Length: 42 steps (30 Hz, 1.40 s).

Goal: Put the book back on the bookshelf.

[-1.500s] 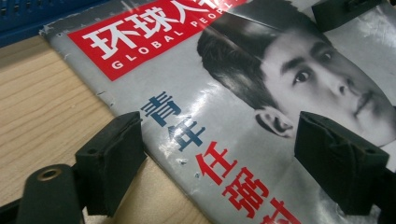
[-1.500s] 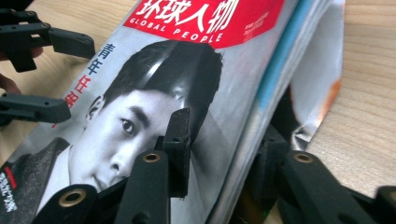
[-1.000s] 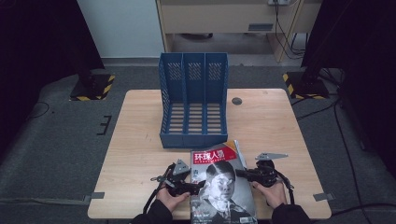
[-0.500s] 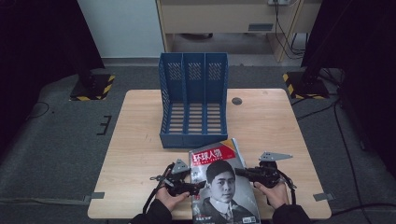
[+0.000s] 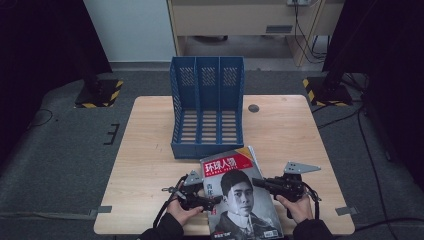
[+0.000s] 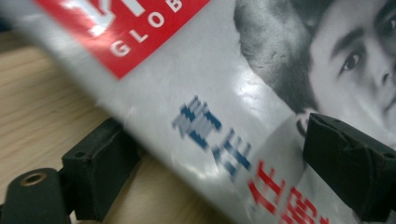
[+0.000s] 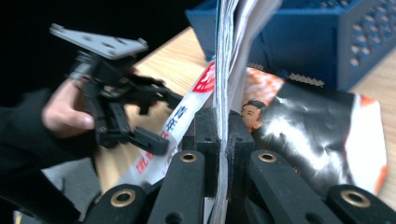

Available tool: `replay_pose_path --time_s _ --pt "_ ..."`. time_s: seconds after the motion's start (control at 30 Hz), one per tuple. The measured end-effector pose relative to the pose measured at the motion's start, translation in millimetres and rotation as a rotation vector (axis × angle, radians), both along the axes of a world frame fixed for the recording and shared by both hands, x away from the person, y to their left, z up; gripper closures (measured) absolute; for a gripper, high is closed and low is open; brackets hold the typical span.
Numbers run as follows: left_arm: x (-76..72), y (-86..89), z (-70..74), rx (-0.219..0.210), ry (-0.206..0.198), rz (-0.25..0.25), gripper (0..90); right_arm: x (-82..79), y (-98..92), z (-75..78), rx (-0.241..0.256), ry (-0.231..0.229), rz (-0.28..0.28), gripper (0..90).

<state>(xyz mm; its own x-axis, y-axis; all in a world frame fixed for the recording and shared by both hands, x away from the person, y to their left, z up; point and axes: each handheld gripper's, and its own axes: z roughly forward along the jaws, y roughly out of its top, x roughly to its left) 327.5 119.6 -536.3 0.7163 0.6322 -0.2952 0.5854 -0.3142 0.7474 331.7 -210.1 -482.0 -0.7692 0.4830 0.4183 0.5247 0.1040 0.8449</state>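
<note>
Magazine [image 5: 241, 195] low centre on the table [image 5: 150, 150], right gripper [image 5: 260, 183] jaws clamped on its edge, left gripper [image 5: 212, 201] jaws wide around the opposite edge, blue file rack [image 5: 207, 107] above.

floor: grey carpet [image 5: 75, 150], taped at the table's near corners | table: light wood top [image 5: 290, 135] | far wall: pale panel [image 5: 130, 30] beside a beige cabinet [image 5: 235, 20] | sides: dark curtains | stands: two bases with yellow-black hazard tape [image 5: 97, 95] | cables [image 5: 360, 135] across the floor | light: dim, even

Lab; taped floor [image 5: 90, 97]; cables [image 5: 350, 117]
</note>
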Motion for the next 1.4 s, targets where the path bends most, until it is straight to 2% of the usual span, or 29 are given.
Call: replay_pose_path --time_s 0.1,0.23,0.33,0.43,0.5,0.57,0.77,0.87,0.93,1.03,1.1,1.23,1.33,1.4 --pt "-1.1 -2.4 0.2 0.01 -0.007 -0.017 10.9 0.1 1.5 -1.5 -0.017 0.005 -0.012 86.9" --pt "-0.5 -1.2 0.4 0.009 -0.01 -0.001 16.2 3.4 0.8 -8.2 -0.059 0.033 -0.055 86.5" --pt "-0.4 -0.8 0.8 0.016 -0.018 0.003 26.8 5.1 3.4 -13.9 -0.124 0.049 -0.094 84.9" --pt "-0.7 -1.7 2.4 0.021 -0.004 -0.014 37.9 7.3 6.7 -20.0 -0.21 0.066 -0.121 82.7" --pt "-1.3 -2.6 3.5 0.027 0.008 -0.017 40.7 8.5 8.8 -25.1 -0.246 0.094 -0.124 82.7" --pt "-1.7 -3.0 3.7 0.021 0.017 -0.018 43.8 9.2 10.5 -28.5 -0.276 0.102 -0.125 83.5" --pt "-0.2 -2.8 3.9 0.002 0.05 -0.027 45.5 10.5 13.1 -30.4 -0.261 0.094 -0.123 84.4" --pt "0.3 -3.9 3.3 -0.003 0.048 -0.029 45.8 11.5 14.0 -30.4 -0.257 0.088 -0.118 84.5" --pt "0.6 -3.9 3.1 0.009 0.037 -0.019 51.0 11.8 14.7 -30.6 -0.261 0.087 -0.121 84.0" --pt "0.8 -3.0 2.8 0.006 0.042 -0.015 53.8 12.5 13.8 -31.0 -0.286 0.08 -0.143 75.8" --pt "0.5 -3.3 2.9 0.008 0.04 -0.011 54.4 12.4 13.2 -30.8 -0.325 0.055 -0.162 69.3" --pt "0.0 -2.7 2.2 0.003 0.037 -0.009 54.7 11.0 8.5 -28.8 -0.377 0.037 -0.23 54.4" --pt "0.2 -2.5 1.8 -0.005 0.039 -0.008 54.7 10.1 3.1 -29.0 -0.382 0.056 -0.253 52.4" --pt "0.8 -1.7 1.9 -0.006 0.046 -0.01 54.6 9.8 3.2 -30.9 -0.396 0.074 -0.249 50.7"
